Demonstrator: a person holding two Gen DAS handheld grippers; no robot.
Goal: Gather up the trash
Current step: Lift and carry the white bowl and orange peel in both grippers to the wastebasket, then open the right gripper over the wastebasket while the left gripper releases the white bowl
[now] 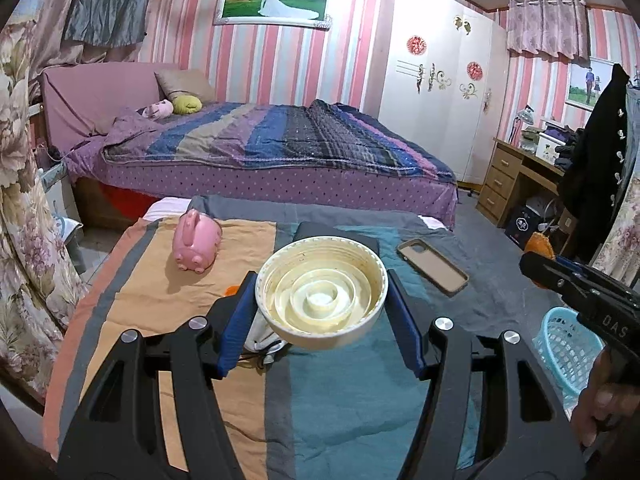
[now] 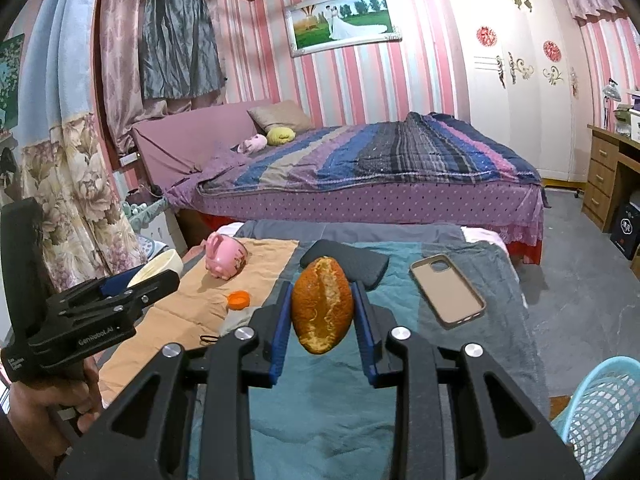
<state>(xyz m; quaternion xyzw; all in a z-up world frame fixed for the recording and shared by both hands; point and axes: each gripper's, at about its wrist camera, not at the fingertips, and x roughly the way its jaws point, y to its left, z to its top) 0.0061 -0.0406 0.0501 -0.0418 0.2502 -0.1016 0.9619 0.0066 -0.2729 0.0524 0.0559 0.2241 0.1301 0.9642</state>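
My tongs (image 1: 322, 300) are black, with blue pads (image 2: 282, 336), silver screws (image 2: 400, 333) and white lettering.

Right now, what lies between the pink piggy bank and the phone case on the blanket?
A dark pouch lies flat between the piggy bank and phone case, seen in the right wrist view.

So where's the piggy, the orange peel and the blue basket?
Pink piggy bank (image 1: 196, 242), left wrist view, its back.
Orange peel (image 2: 322, 304), right wrist view, its middle.
Blue basket (image 2: 608, 420), right wrist view, its mesh wall.
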